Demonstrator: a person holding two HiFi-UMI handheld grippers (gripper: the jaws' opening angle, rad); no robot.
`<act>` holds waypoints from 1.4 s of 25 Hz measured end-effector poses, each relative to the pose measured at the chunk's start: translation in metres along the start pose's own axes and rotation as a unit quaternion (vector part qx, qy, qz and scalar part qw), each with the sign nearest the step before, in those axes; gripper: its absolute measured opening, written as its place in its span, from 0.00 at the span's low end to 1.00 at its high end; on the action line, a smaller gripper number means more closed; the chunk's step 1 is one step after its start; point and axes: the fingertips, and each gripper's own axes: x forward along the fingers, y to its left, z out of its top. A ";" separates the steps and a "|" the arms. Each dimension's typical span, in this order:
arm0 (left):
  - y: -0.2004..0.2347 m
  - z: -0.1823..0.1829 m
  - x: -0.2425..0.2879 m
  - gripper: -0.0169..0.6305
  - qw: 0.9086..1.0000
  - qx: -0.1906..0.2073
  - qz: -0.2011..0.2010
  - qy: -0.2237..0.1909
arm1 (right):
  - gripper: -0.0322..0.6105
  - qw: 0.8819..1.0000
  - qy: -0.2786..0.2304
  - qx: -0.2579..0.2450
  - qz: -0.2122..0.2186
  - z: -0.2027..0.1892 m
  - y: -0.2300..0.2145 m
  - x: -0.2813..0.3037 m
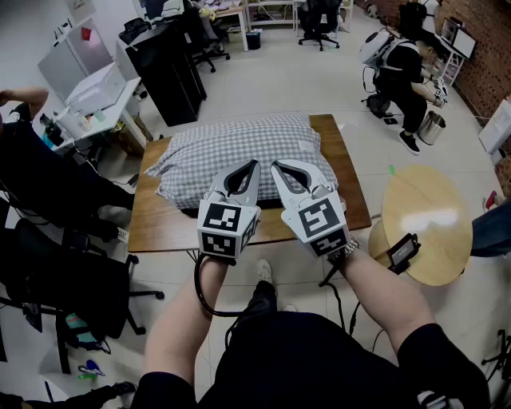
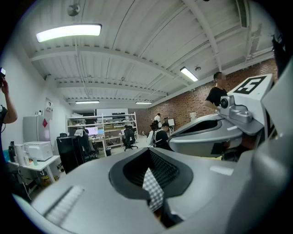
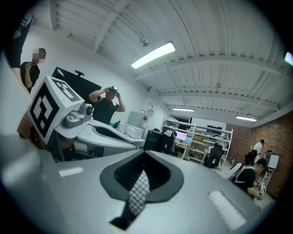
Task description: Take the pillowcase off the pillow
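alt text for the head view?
The left gripper and right gripper, side by side, have jaws shut on the stuffed checked pillowcase lying on a wooden table. A round wooden tabletop shows at right.

Grey left gripper (image 1: 253,165) and right gripper (image 1: 276,167), black-and-white square-marker cubes (image 1: 226,228), black cable (image 1: 201,297), wristwatch (image 1: 350,250), black short sleeves (image 1: 435,358), dark trousers (image 1: 259,299)

Pale tiled floor (image 1: 303,88), brick wall (image 1: 489,80) — office chair (image 1: 319,20), round wooden table (image 1: 427,224).
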 end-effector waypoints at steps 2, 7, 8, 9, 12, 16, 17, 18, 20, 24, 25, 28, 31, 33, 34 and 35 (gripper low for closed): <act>0.003 -0.004 0.005 0.03 1.000 0.006 -0.003 0.002 | 0.05 1.000 0.002 0.002 -0.001 -0.005 -0.002 0.004; 0.013 -0.015 0.026 0.03 1.000 0.011 -0.010 0.010 | 0.05 1.000 0.013 0.005 -0.006 -0.021 -0.016 0.018; 0.017 -0.017 0.032 0.03 1.000 0.012 -0.012 0.012 | 0.05 1.000 0.015 0.005 -0.006 -0.024 -0.020 0.023; 0.021 -0.020 0.038 0.03 1.000 0.012 -0.013 0.014 | 0.05 1.000 0.016 0.005 -0.007 -0.027 -0.023 0.028; 0.035 -0.030 0.060 0.03 1.000 0.010 -0.019 0.020 | 0.05 1.000 0.023 0.005 -0.009 -0.038 -0.037 0.048; 0.052 -0.053 0.090 0.04 0.999 0.012 -0.036 0.032 | 0.05 0.999 0.033 0.011 -0.013 -0.062 -0.052 0.077; 0.056 -0.060 0.099 0.08 0.998 0.013 -0.042 0.037 | 0.05 0.999 0.036 0.012 -0.013 -0.068 -0.055 0.084; 0.061 -0.067 0.107 0.10 0.998 0.013 -0.047 0.041 | 0.05 0.999 0.039 0.014 -0.013 -0.074 -0.058 0.093; 0.074 -0.078 0.123 0.12 0.997 0.010 -0.056 0.047 | 0.05 0.999 0.045 0.016 -0.013 -0.084 -0.064 0.111; 0.104 -0.097 0.157 0.20 0.995 0.008 -0.077 0.070 | 0.05 0.998 0.058 0.023 -0.013 -0.099 -0.080 0.150; 0.112 -0.096 0.167 0.22 0.994 0.008 -0.081 0.077 | 0.05 0.998 0.062 0.025 -0.013 -0.099 -0.086 0.160; 0.136 -0.100 0.195 0.27 0.990 0.014 -0.096 0.103 | 0.05 0.997 0.076 0.031 -0.010 -0.100 -0.106 0.188; 0.154 -0.112 0.221 0.32 0.985 0.006 -0.112 0.128 | 0.05 0.995 0.091 0.040 -0.009 -0.112 -0.123 0.211; 0.169 -0.120 0.240 0.36 0.983 -0.003 -0.125 0.138 | 0.05 0.994 0.102 0.049 -0.011 -0.121 -0.135 0.229; 0.176 -0.124 0.250 0.37 0.981 -0.005 -0.131 0.144 | 0.05 0.993 0.108 0.054 -0.013 -0.127 -0.142 0.239; 0.182 -0.128 0.259 0.40 0.979 -0.006 -0.138 0.152 | 0.05 0.992 0.113 0.059 -0.016 -0.132 -0.148 0.247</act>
